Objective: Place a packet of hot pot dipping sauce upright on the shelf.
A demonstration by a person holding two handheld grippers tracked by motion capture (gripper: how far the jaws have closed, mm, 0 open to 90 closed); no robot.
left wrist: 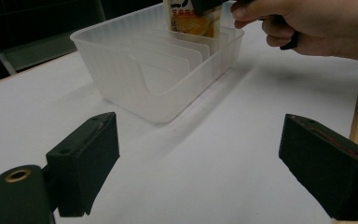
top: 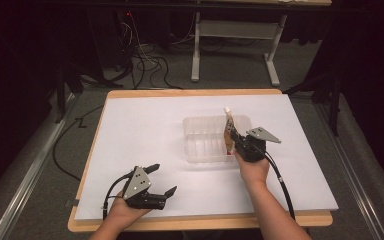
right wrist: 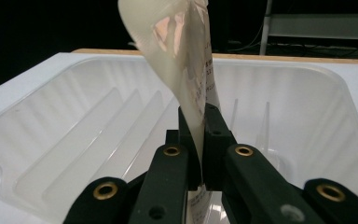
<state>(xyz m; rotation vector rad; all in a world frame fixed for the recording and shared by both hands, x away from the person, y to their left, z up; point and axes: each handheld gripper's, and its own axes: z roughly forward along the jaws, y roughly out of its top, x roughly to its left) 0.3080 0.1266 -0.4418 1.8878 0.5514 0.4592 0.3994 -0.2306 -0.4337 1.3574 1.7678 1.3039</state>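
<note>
My right gripper (top: pixel 236 139) is pinching a packet (top: pixel 228 129) upright over the right end of the clear bin (top: pixel 200 145). My left gripper (top: pixel 161 179) is resting spread wide on the near-left desk (top: pixel 145 125).

A translucent plastic bin (top: pixel 207 145) is showing a smooth, frosted, milky finish, with thin ribbed dividers inside. A glossy plastic pouch (right wrist: pixel 186 70) is catching light on its slick, creased film, with printed lettering on it. The right gripper (right wrist: pixel 200 135) is pinching the pouch between matt black plastic jaws set with small brass-coloured rivets. The left gripper (left wrist: pixel 205 154) is showing the same dull black jaws, spread apart. A grey metal plate (top: pixel 263 134) is looking flat and matt. The table (top: pixel 145 125) is wearing a smooth matt white sheet over a pale wooden edge (top: pixel 195 93).
</note>
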